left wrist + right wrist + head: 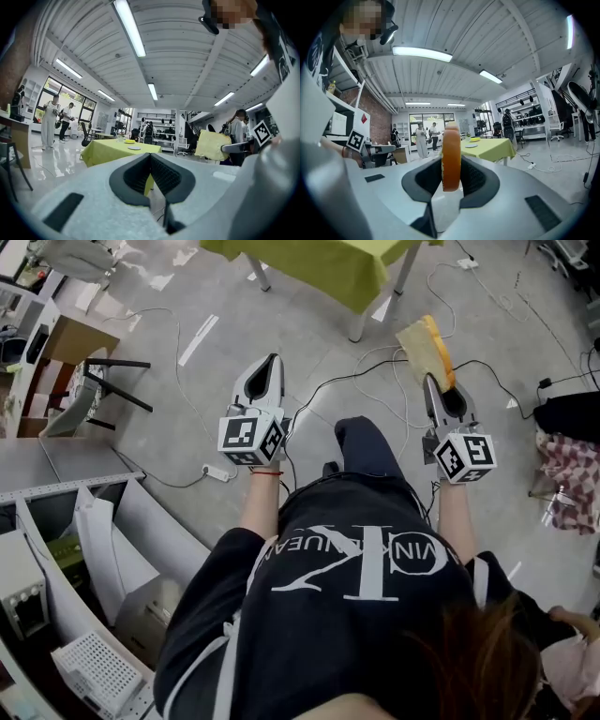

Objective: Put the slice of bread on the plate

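The right hand-held gripper (439, 381) grasps the slice of bread (427, 351) on edge at 1 o'clock, level for carrying toward the green-clothed bench (319, 263) at 12, where what looks like the plate (471, 145) waits. The left hand-held gripper (270, 362) is clenched on nothing, unneeded.

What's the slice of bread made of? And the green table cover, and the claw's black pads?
Slice of bread: maybe toy foam or plastic; its orange crust looks smooth and shiny.
Table cover: probably cloth, matte, hanging in folds.
Pads: likely rubber, dull black, ribbed.
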Motion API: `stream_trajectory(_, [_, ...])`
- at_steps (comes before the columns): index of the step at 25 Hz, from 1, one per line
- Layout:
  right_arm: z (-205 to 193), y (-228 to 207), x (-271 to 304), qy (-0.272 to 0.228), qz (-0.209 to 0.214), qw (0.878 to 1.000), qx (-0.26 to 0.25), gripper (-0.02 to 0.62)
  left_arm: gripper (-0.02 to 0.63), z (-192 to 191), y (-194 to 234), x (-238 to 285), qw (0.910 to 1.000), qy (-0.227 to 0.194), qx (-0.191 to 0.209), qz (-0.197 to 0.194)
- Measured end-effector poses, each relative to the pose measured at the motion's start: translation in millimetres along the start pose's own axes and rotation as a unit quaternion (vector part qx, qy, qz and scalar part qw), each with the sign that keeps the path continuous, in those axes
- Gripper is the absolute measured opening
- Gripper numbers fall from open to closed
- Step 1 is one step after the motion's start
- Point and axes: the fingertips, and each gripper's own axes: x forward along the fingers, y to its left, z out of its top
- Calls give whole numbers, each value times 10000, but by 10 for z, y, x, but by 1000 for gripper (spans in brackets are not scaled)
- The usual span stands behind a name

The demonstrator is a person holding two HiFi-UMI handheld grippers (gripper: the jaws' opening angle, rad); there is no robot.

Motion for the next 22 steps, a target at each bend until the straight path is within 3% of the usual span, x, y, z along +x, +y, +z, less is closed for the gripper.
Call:
stream_trajectory(14, [-102,-465,852,157,-49,9990,425,94,6,-81,433,777,9995,289,-45,83])
stream_trajectory(22, [54,-845,1632,160,64,9989,431,94,6,23,708,1568,9994,321,-49,100])
